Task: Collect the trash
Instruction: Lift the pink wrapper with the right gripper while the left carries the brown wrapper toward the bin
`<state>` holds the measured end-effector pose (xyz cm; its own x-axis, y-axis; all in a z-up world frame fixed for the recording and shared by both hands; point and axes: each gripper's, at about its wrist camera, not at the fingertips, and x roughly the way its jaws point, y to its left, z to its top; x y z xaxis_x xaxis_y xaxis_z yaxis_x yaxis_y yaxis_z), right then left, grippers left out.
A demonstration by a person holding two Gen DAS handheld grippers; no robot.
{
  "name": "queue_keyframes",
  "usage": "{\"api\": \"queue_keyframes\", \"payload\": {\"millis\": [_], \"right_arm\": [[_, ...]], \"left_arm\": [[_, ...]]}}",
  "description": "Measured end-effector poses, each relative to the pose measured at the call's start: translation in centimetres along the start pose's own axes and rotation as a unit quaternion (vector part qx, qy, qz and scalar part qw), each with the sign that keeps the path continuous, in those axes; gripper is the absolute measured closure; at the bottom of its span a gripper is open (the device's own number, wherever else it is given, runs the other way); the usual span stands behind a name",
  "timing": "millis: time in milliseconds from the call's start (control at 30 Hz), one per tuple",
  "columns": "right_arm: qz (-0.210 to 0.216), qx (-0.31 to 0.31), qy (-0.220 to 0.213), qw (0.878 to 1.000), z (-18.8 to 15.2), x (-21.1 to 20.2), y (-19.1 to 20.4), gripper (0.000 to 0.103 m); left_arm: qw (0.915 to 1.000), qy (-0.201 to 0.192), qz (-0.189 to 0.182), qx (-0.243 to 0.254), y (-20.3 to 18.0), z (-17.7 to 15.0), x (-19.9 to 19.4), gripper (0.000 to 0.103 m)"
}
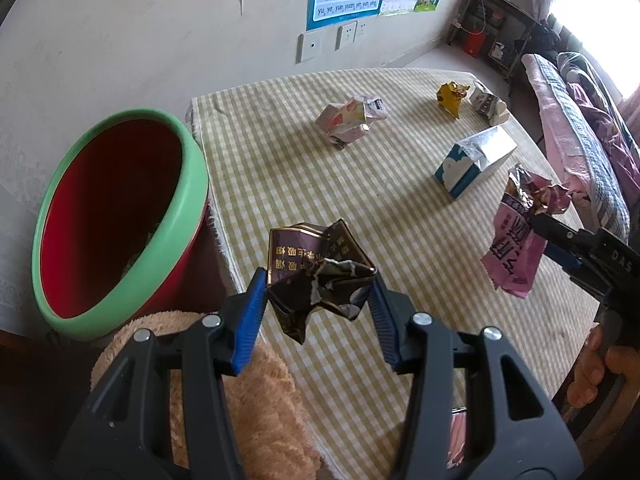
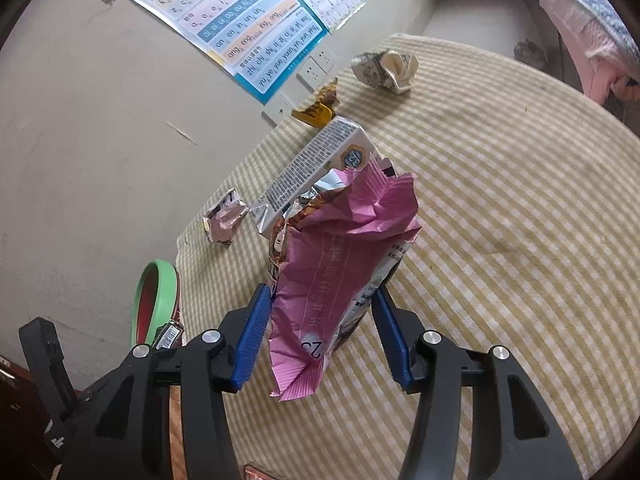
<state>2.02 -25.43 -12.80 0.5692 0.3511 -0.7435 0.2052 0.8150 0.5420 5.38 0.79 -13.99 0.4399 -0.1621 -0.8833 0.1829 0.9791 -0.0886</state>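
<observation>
My left gripper (image 1: 318, 286) is shut on a crumpled dark brown wrapper (image 1: 320, 272), held above the table's near left corner, just right of the bin (image 1: 100, 296), which is red inside with a green rim. My right gripper (image 2: 324, 312) is shut on a pink snack bag (image 2: 340, 264), held above the checked tablecloth; it also shows in the left wrist view (image 1: 516, 248). On the table lie a white and blue carton (image 1: 476, 160), a crumpled pinkish wrapper (image 1: 352, 118), a yellow wrapper (image 1: 452, 98) and a crumpled grey-white carton (image 1: 490, 106).
The round table (image 1: 280, 184) has a yellow checked cloth and stands against the wall. A tan fluffy cushion (image 1: 256, 392) lies below my left gripper. A bed with pink bedding (image 1: 580, 120) stands to the right. A shelf (image 1: 488, 28) is in the far corner.
</observation>
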Motion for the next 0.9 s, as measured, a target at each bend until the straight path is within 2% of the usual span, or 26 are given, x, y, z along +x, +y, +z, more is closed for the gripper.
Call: {"api": "queue_keyframes", "payload": {"millis": [200,467,900], "right_arm": [[-0.016,-0.031,-0.028,0.999,-0.4,-1.8,1.2,0.052],[-0.012,-0.095,-0.049,0.994,-1.6,-3.6,5.0,0.052],[0.0,-0.141,-0.044,0.989,-3.0,-3.4,8.4,0.052]], "left_arm": [[0.9997,-0.023,0.002,-0.011,0.6,0.5,-1.5,0.056],[0.9988,-0.045,0.003,-0.02,1.4,1.0,-3.0,0.056],[0.9976,-0.063,0.005,-0.028,2.9,1.2,-4.1,0.056]]}}
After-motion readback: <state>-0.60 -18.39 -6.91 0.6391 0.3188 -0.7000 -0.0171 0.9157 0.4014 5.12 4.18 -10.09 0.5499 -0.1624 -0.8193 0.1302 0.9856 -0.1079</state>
